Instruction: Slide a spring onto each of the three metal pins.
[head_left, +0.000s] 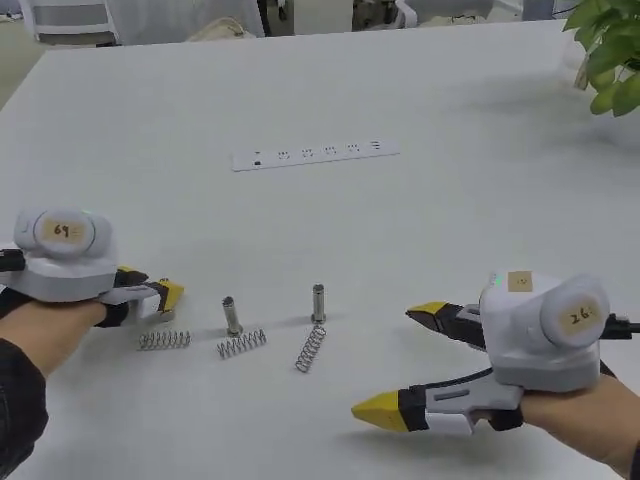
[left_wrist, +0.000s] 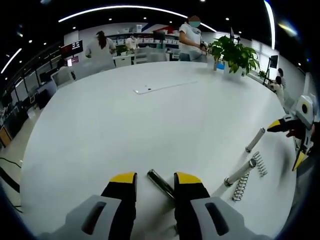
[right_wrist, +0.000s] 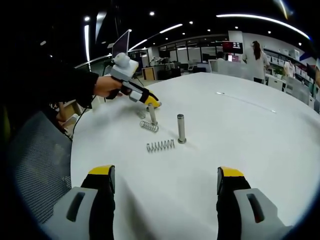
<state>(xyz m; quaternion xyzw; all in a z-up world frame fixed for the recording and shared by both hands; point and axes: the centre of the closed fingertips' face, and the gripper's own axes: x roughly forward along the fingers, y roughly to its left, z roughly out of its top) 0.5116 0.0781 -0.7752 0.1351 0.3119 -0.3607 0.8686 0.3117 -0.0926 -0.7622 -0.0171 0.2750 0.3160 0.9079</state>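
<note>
1. found left pin (head_left: 230, 315) and right pin (head_left: 318, 302) upright toward the near edge of the surface (head_left: 320, 80), tops bare, apparently stood ready for loading from above. smooth grey metal, slim, with small flared feet.
2. logged left spring (head_left: 165, 340), middle spring (head_left: 242, 343) and right spring (head_left: 311, 348) lying flat just beside the pins. thin wire coils, likely to roll.
3. left gripper (left_wrist: 155, 180): fingers (left_wrist: 122, 182) narrow, with third pin (left_wrist: 161, 183), a dark rod, lying between them. cannot tell whether pinched.
4. right gripper (head_left: 400, 360): fingers (right_wrist: 102, 172) wide, holding nothing, apart from the springs.

On the white table (head_left: 330, 80) the left pin (head_left: 230, 315) and right pin (head_left: 318, 302) stand upright. Beside them lie the left spring (head_left: 164, 340), middle spring (head_left: 241, 343) and right spring (head_left: 311, 348). The left gripper (head_left: 166, 296) is just above the left spring. The right gripper (head_left: 400, 360) gapes wide.
</note>
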